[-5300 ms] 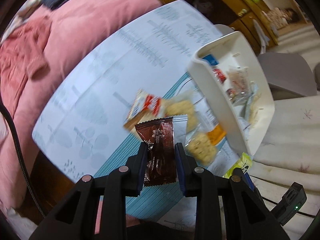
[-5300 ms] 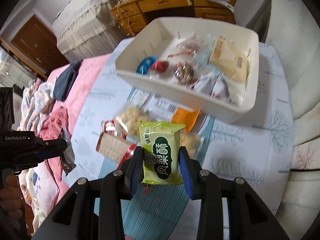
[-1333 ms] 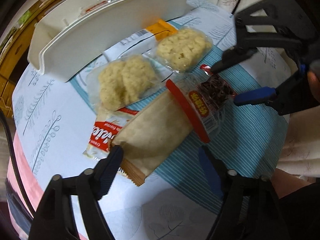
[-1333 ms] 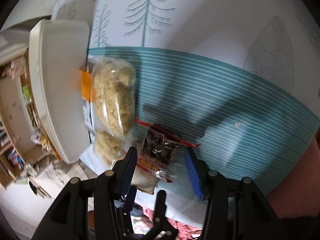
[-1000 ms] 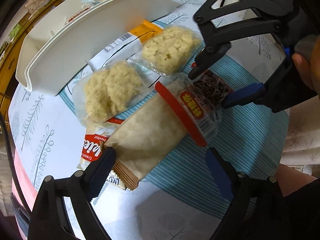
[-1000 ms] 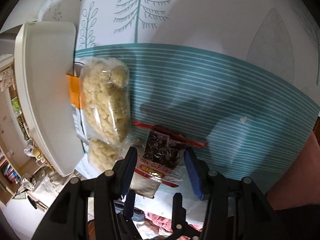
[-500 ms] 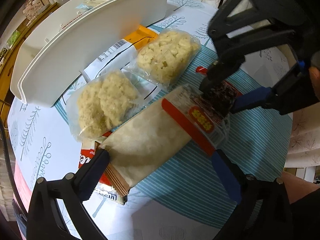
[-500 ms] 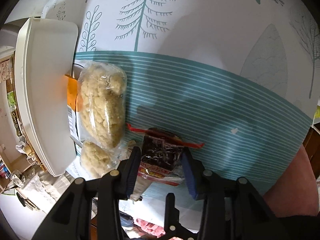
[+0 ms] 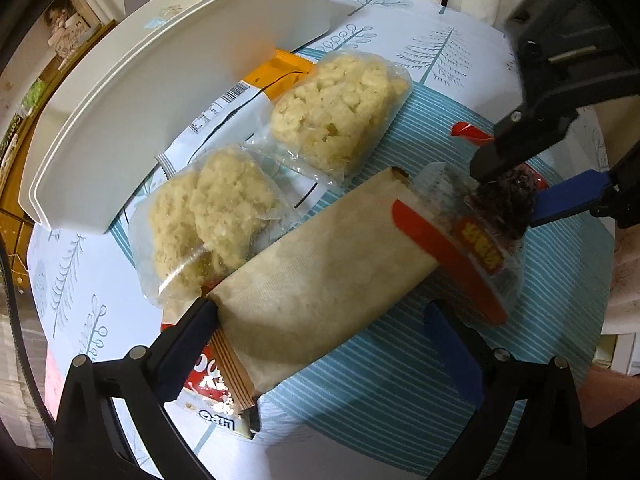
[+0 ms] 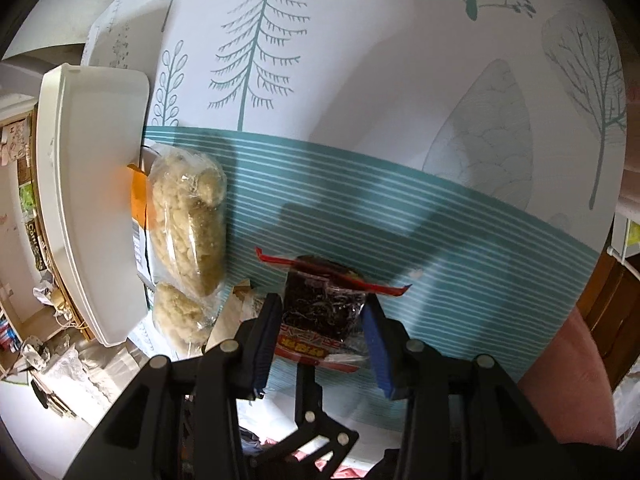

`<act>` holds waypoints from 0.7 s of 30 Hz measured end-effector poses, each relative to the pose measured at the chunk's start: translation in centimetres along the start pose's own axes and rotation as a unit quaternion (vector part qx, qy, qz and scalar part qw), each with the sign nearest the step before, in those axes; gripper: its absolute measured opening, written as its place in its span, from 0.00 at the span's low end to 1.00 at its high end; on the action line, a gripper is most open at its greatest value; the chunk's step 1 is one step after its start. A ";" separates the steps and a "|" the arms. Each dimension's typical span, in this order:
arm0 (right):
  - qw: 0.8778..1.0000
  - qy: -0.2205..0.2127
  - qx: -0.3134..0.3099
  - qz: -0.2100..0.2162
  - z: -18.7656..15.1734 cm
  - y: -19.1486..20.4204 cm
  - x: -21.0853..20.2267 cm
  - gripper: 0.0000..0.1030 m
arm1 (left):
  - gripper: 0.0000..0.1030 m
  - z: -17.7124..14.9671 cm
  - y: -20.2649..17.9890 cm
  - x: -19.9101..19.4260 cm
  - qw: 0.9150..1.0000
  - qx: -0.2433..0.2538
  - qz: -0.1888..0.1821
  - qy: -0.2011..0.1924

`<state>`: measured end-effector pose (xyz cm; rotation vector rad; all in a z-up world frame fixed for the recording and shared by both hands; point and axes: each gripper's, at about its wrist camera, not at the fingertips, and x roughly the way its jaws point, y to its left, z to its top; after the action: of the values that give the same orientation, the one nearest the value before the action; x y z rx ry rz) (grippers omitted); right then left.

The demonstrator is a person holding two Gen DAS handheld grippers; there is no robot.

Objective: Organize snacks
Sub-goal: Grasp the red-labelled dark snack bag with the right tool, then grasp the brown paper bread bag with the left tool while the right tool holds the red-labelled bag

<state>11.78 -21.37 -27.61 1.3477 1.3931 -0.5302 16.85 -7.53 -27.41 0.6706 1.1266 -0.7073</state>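
My left gripper [image 9: 320,344] is open, its jaws on either side of a long beige wafer packet [image 9: 320,276] lying on the table. My right gripper [image 10: 322,316] is closed on a clear red-trimmed bag of dark snacks [image 10: 320,308], which also shows in the left wrist view [image 9: 500,204] at the right. Two clear bags of pale puffed snacks [image 9: 340,108] [image 9: 204,216] lie beside the white bin [image 9: 160,92]. The bin's wall stands at the left in the right wrist view [image 10: 92,200].
A white and orange packet [image 9: 248,92] lies partly under the bin side. A red and white wrapper [image 9: 208,392] sits under the wafer packet. The tablecloth [image 10: 400,80] has tree prints and a teal striped patch. A pink cushion edge [image 10: 568,360] is at the lower right.
My left gripper moved closer over the wafer packet with its jaws wide. My right gripper closed onto the dark snack bag.
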 end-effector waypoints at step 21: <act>0.998 -0.007 -0.069 -0.005 2.7 -2.9 -4.9 0.40 | 0.55 0.3 -1.0 -1.2 1.000 -0.016 -0.007 -0.012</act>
<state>9.18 -26.52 -25.20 1.2242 1.4000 -0.4414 15.91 -8.17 -26.28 0.6259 1.1187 -0.7074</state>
